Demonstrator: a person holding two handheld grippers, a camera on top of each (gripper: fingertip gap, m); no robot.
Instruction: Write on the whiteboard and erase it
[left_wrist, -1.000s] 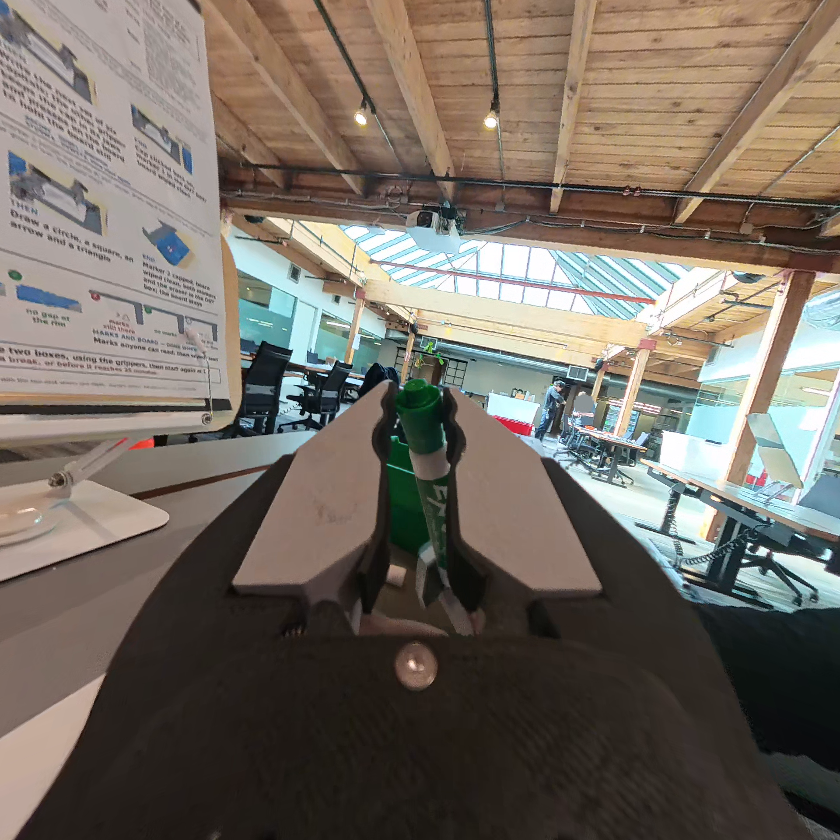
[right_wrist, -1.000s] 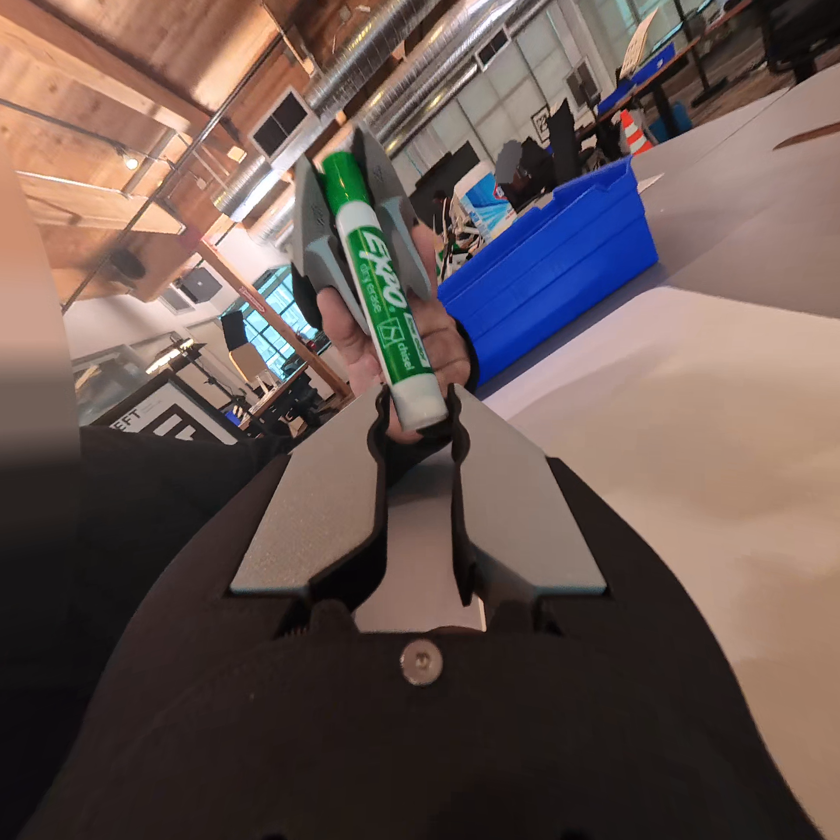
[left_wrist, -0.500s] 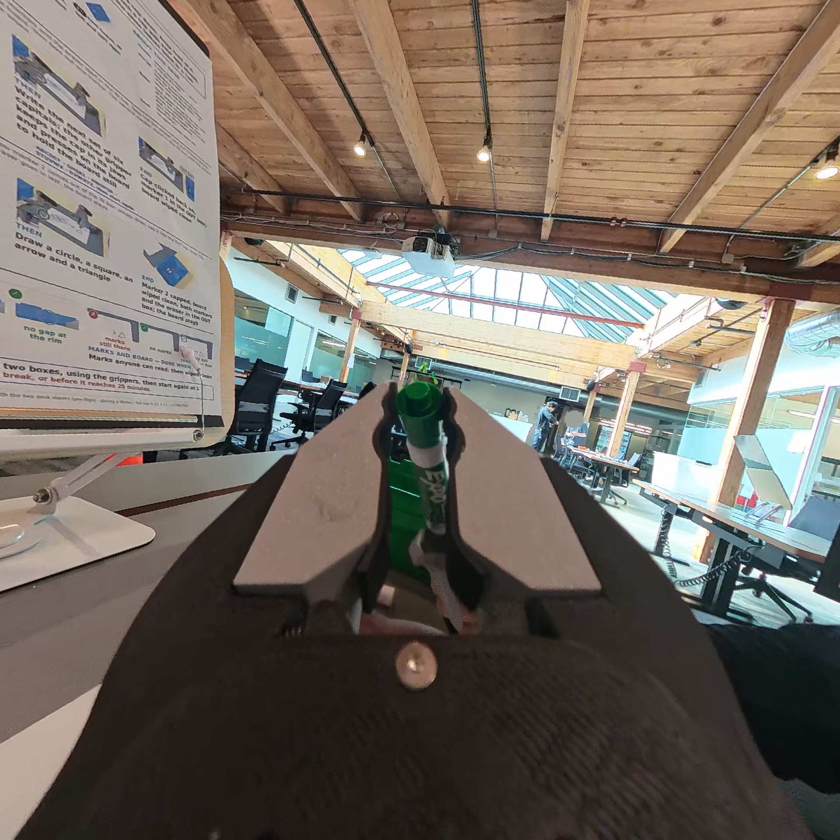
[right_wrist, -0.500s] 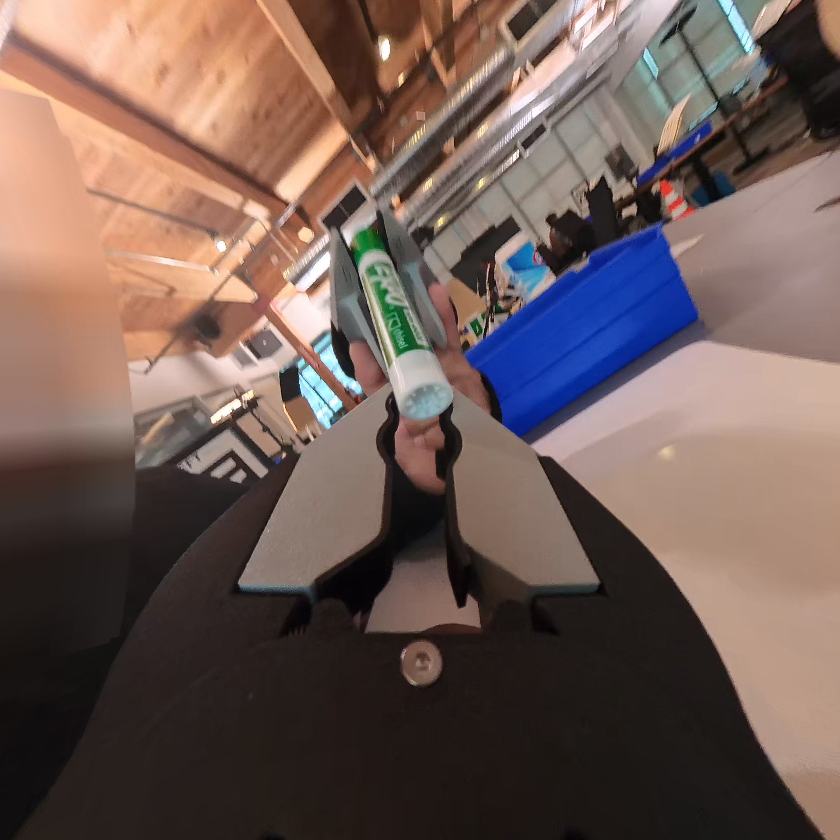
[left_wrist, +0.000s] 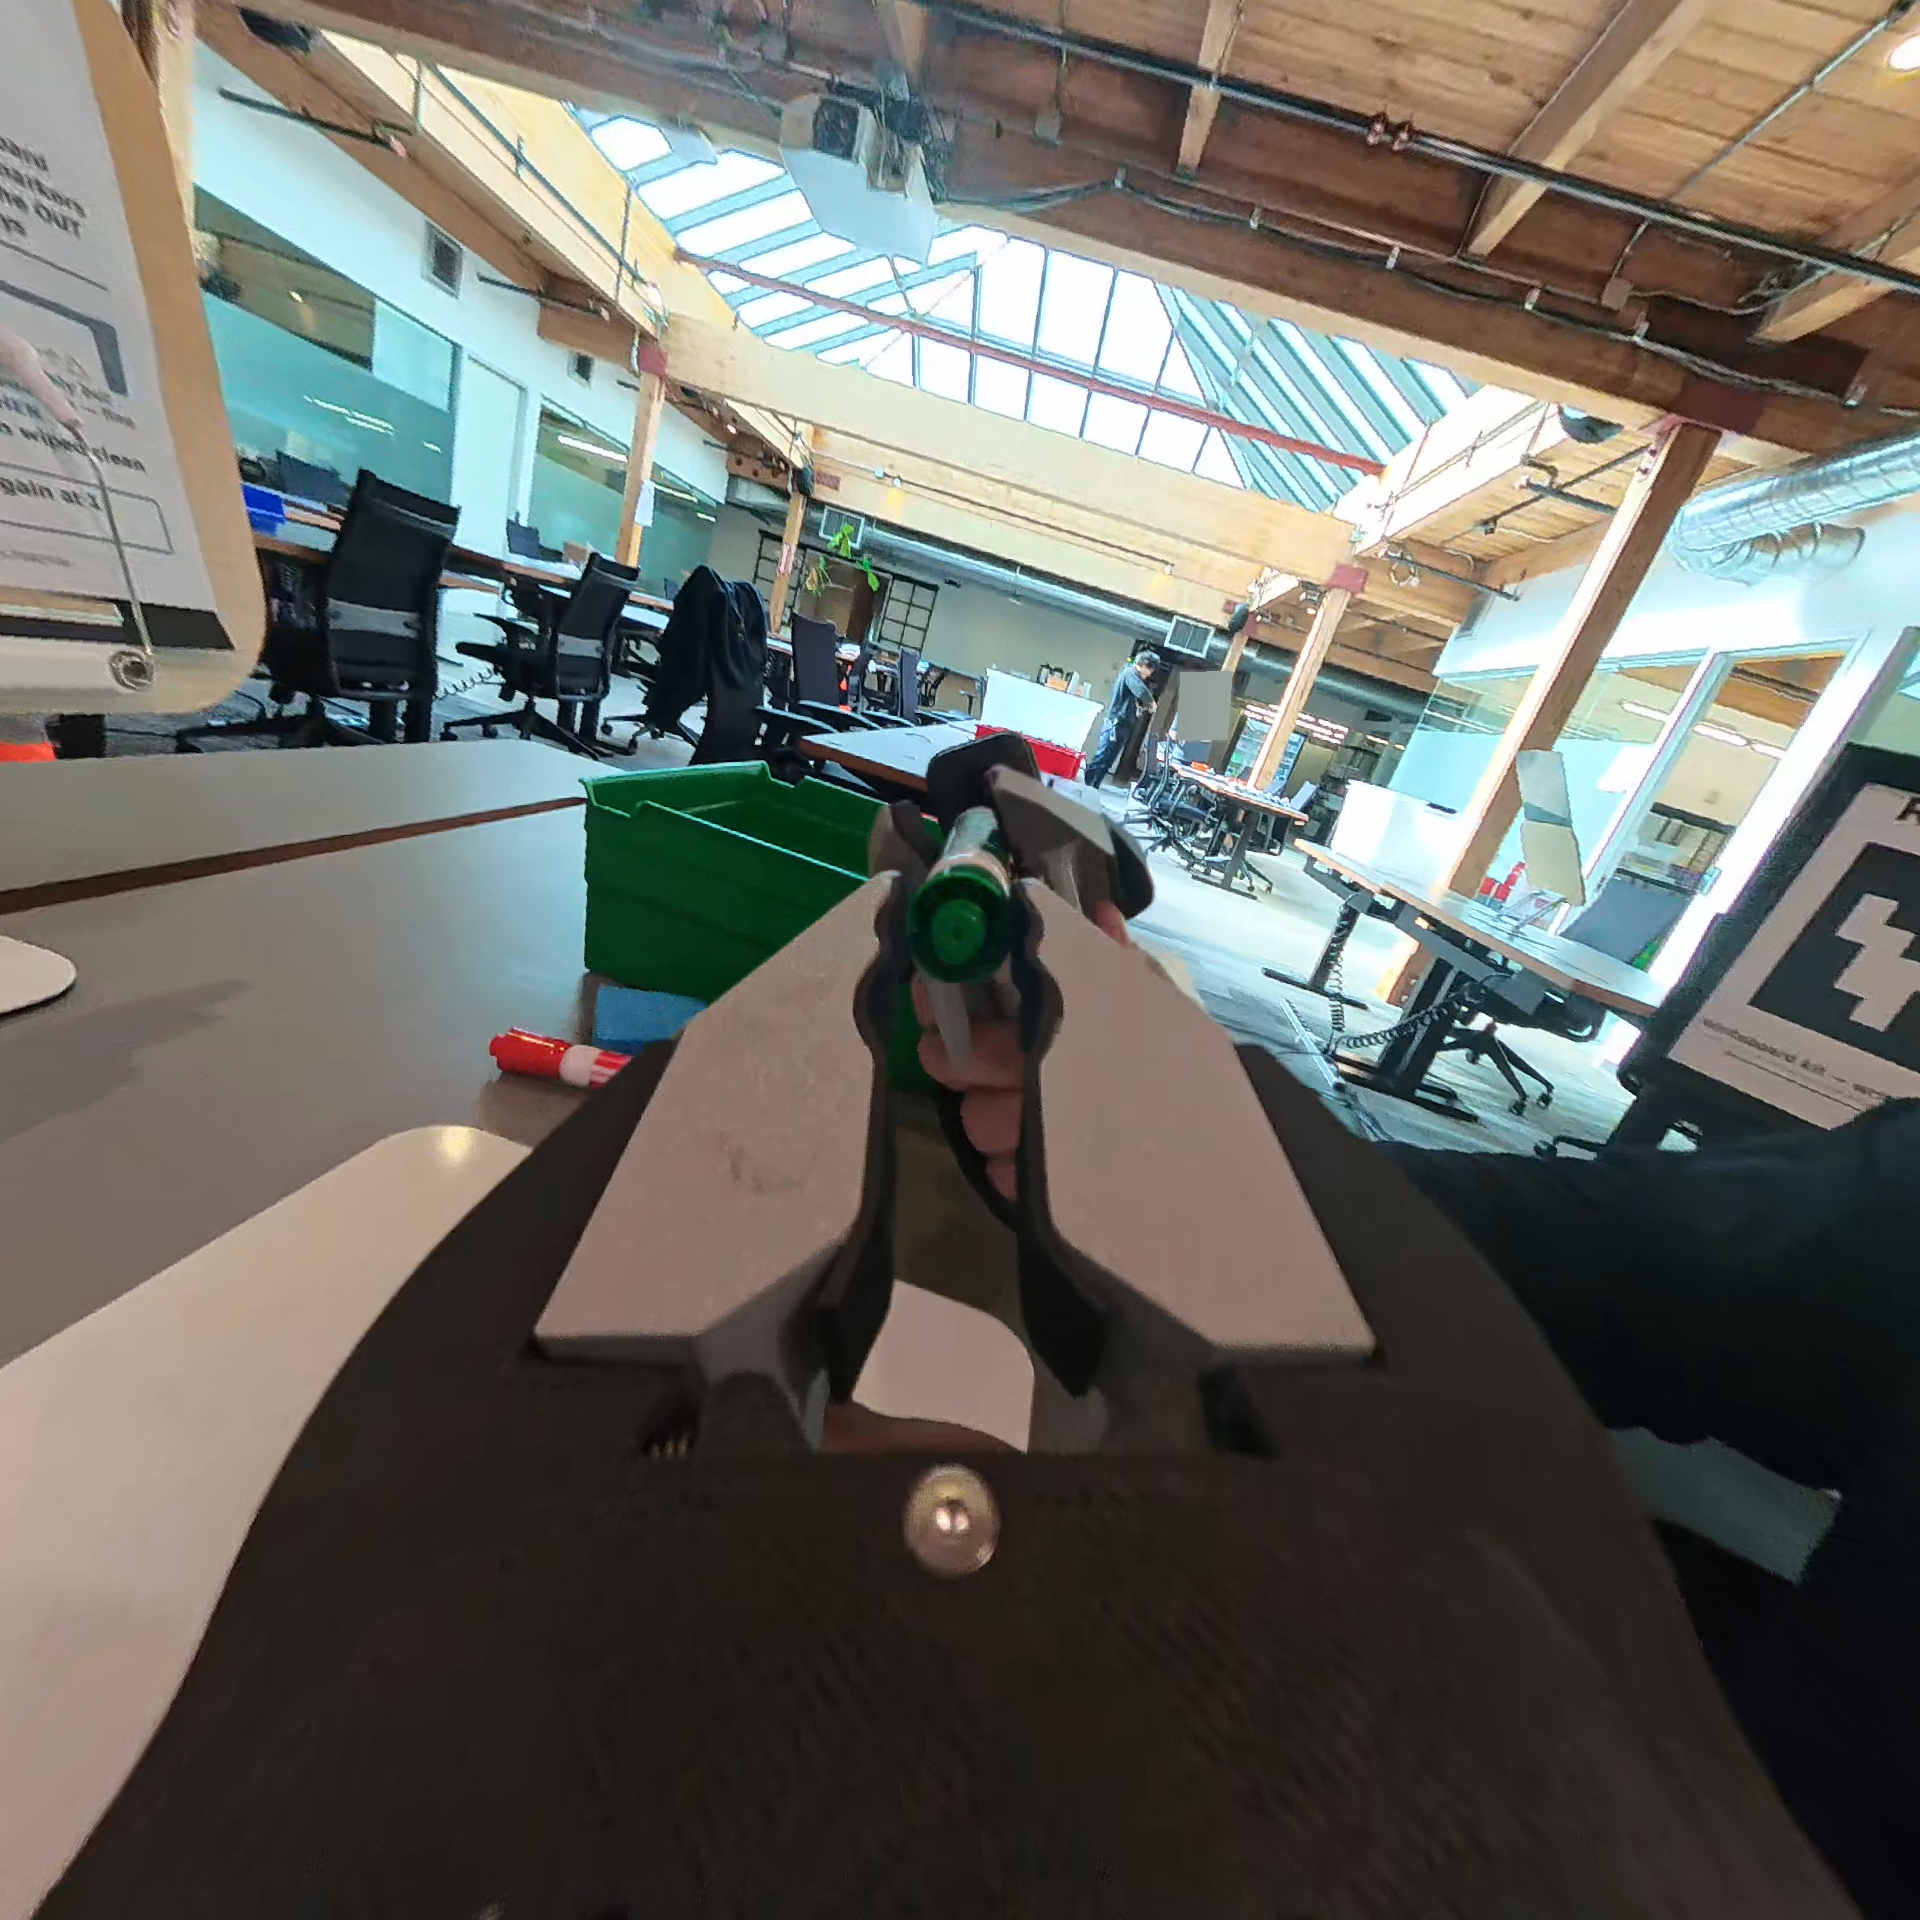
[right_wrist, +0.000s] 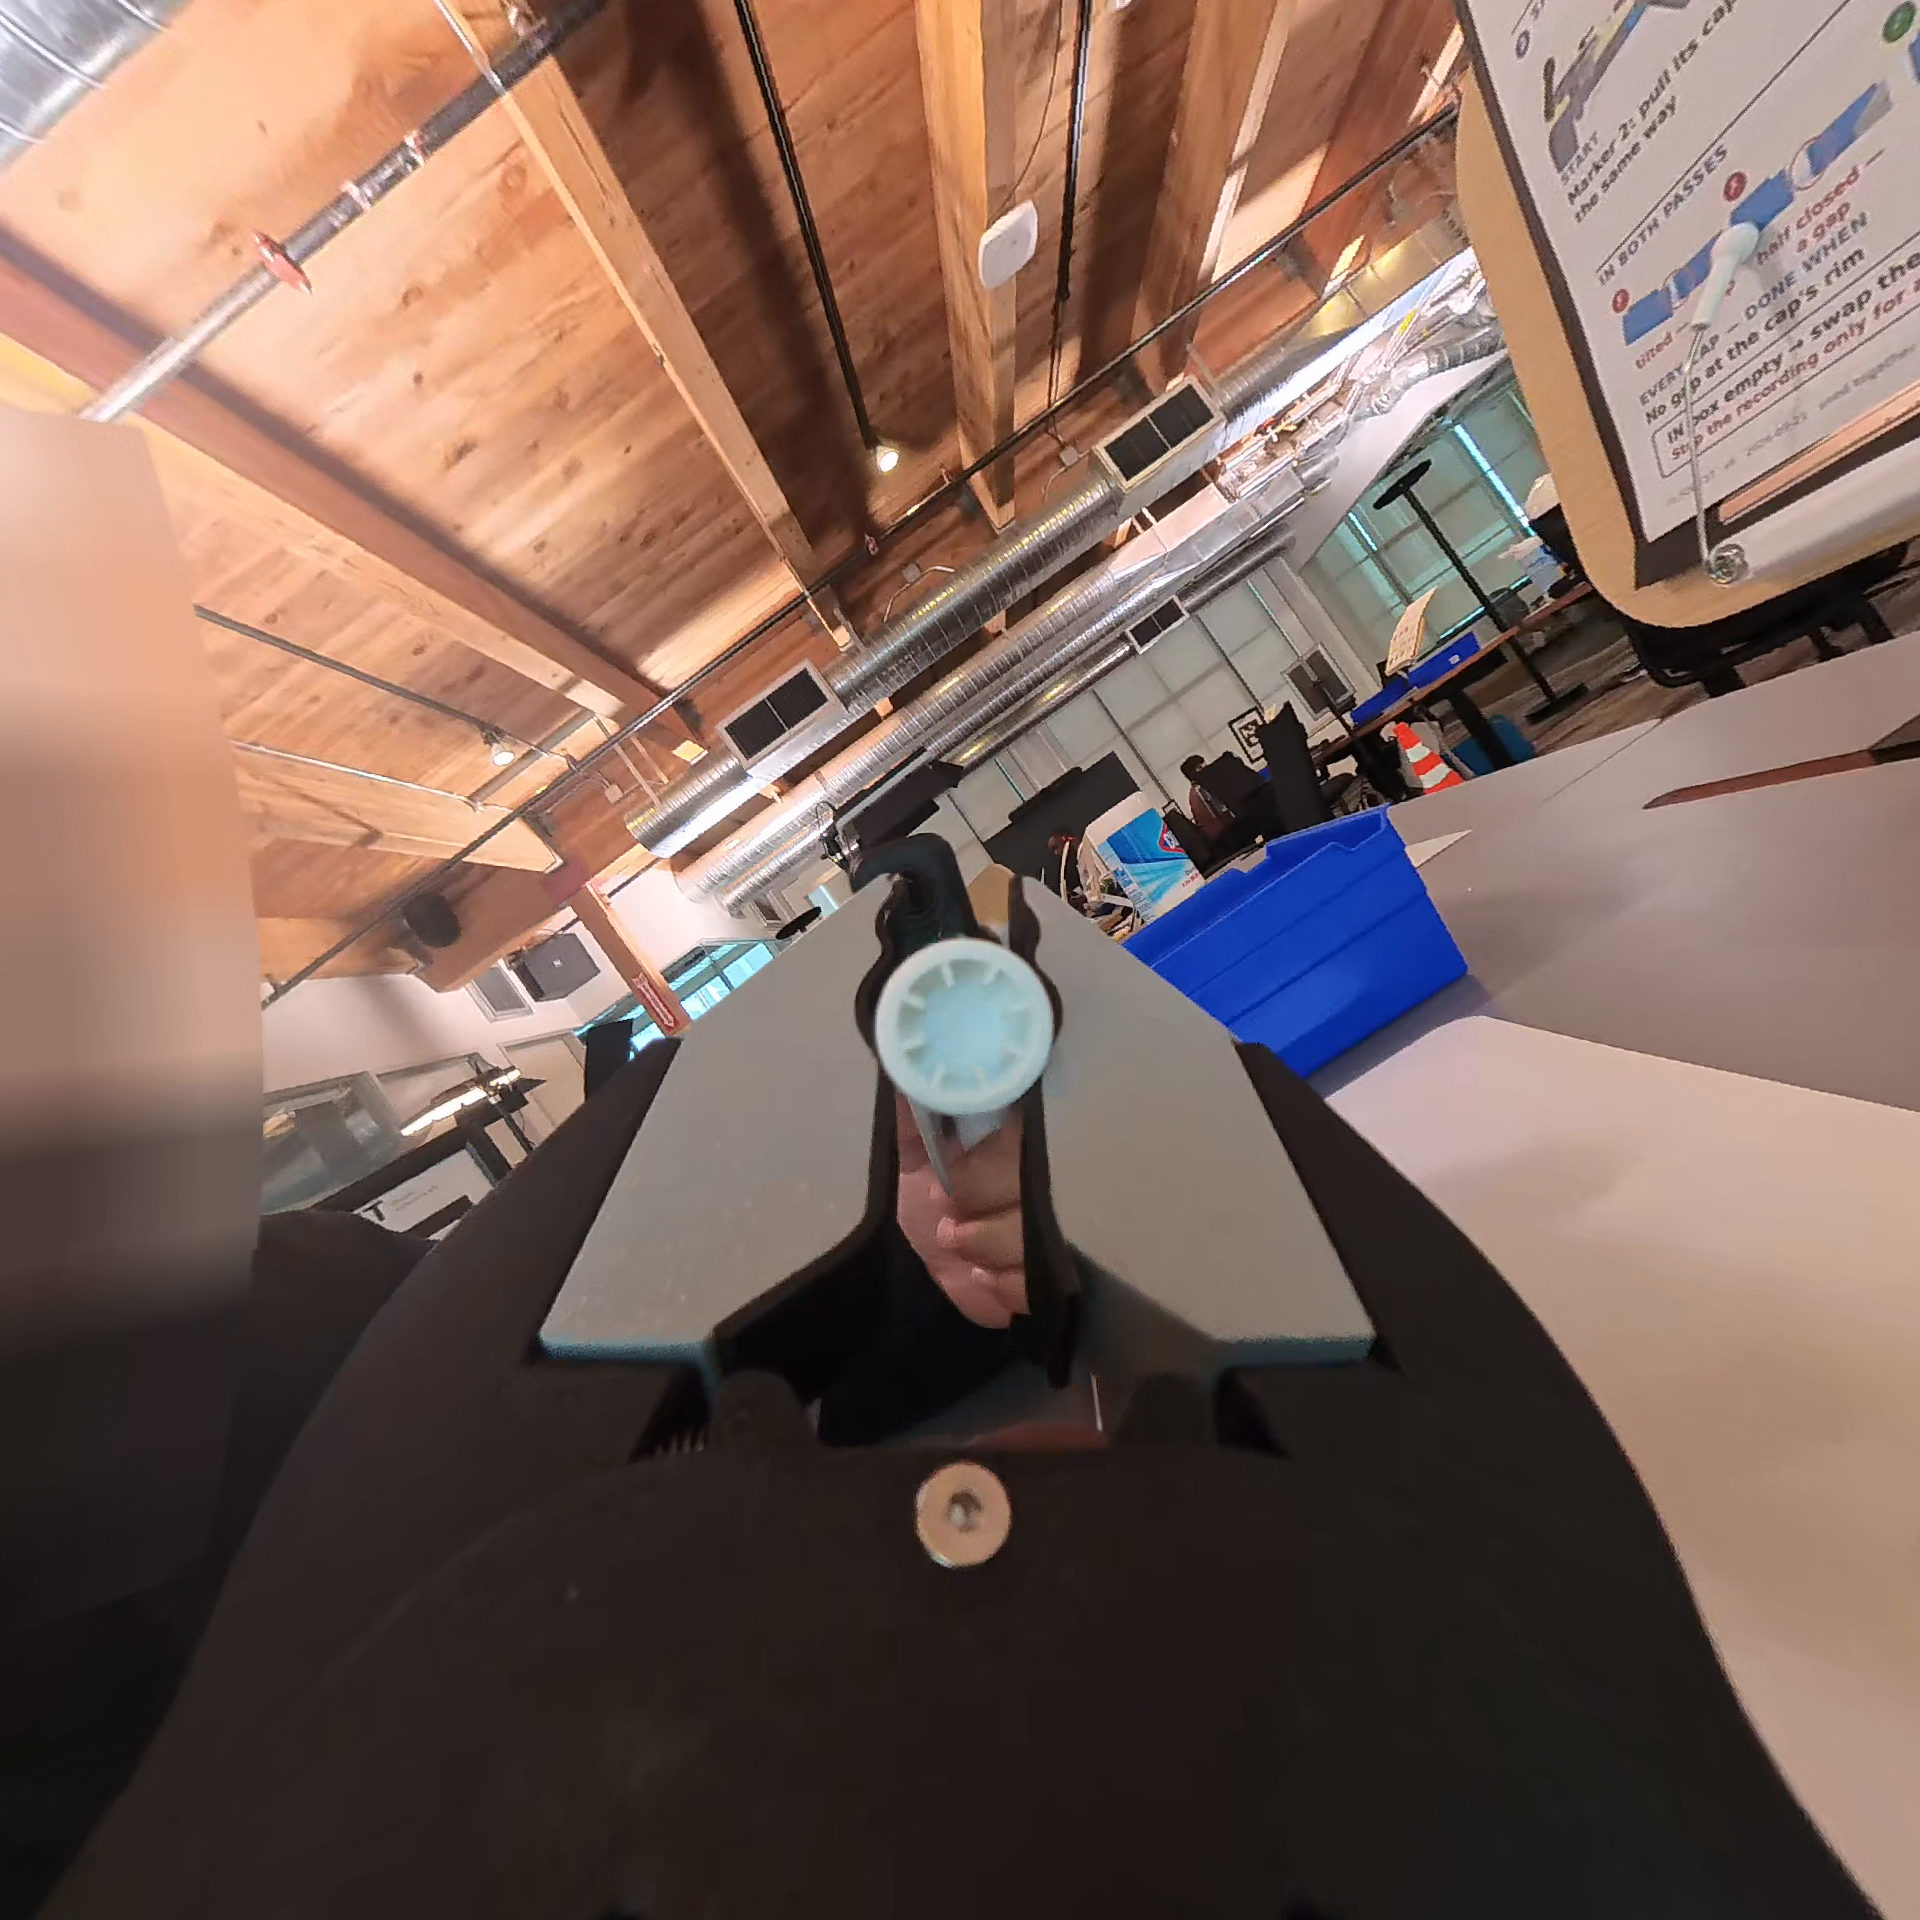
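Observation:
A green-capped whiteboard marker is held between both grippers above the table, seen end-on in each view. My left gripper (left_wrist: 956, 909) is shut on its green cap (left_wrist: 951, 935). My right gripper (right_wrist: 961, 997) is shut on its white rear end (right_wrist: 966, 1016). The right gripper (left_wrist: 1044, 831) shows just beyond the cap in the left wrist view, facing me, with a person's hand behind it. The white whiteboard (left_wrist: 208, 1351) lies flat below; it also shows in the right wrist view (right_wrist: 1662, 1247). The marker's barrel is mostly hidden.
A green bin (left_wrist: 717, 873) stands on the grey table, with a red marker (left_wrist: 556, 1055) and a blue eraser (left_wrist: 644, 1013) in front of it. A blue bin (right_wrist: 1309, 935) stands beyond the whiteboard. An instruction sheet on a stand (left_wrist: 94, 416) is at the left. My left and right fingertips are right by each other.
Both grippers have swung so the marker now lies straight along both views. The left view has tipped down and the green bin and red marker have come into sight.

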